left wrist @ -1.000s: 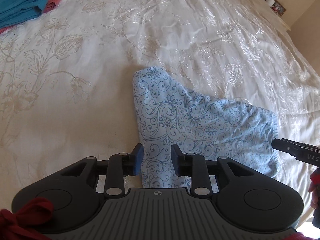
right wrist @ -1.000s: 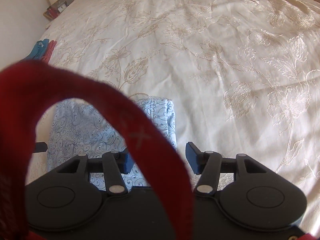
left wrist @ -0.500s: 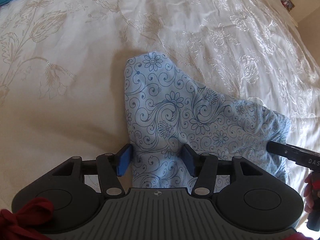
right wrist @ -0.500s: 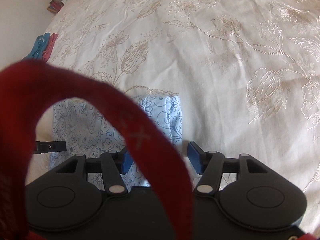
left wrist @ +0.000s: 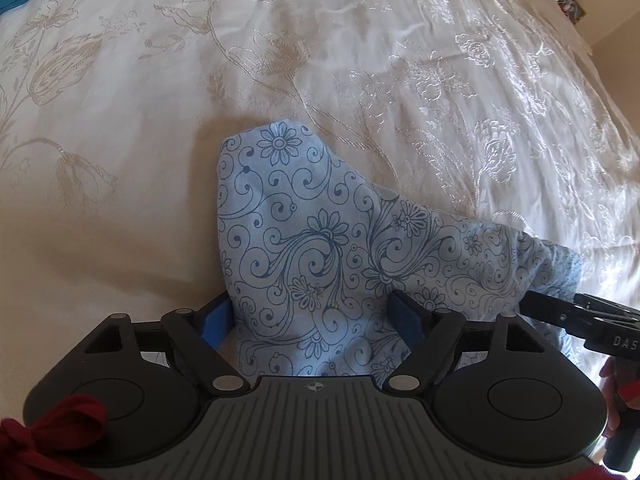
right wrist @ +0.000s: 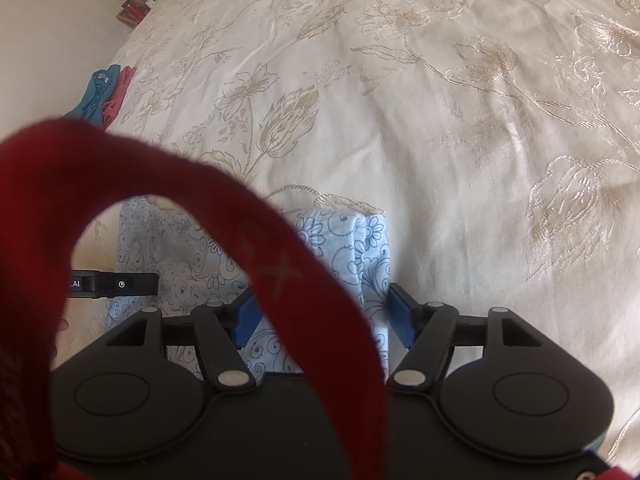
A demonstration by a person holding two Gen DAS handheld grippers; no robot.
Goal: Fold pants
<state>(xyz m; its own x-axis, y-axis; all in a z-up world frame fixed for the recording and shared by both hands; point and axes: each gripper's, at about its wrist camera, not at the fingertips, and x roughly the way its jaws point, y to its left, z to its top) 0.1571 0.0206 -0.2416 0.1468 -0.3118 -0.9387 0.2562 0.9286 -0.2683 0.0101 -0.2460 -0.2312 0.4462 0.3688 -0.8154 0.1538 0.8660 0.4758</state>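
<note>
Light blue pants (left wrist: 332, 248) with a dark blue swirl and flower print lie bunched in a folded heap on the bed. My left gripper (left wrist: 310, 322) is open, its blue pads on either side of the heap's near edge. My right gripper (right wrist: 326, 316) is open over the other end of the pants (right wrist: 360, 248), pads on either side of a fold. A red strap (right wrist: 248, 240) hangs across the right wrist view and hides part of the pants. The right gripper's finger (left wrist: 576, 312) shows at the right of the left wrist view.
A cream bedspread (left wrist: 320, 60) with embroidered flowers covers the bed. Folded teal and red clothes (right wrist: 104, 92) lie at the far left edge. A nightstand with small items (right wrist: 136, 4) stands beyond the bed corner. The left gripper's finger (right wrist: 116, 284) shows at the left.
Both grippers have moved down closer to the pants. The left jaws have opened wide around the cloth. The right pads now sit around the fold.
</note>
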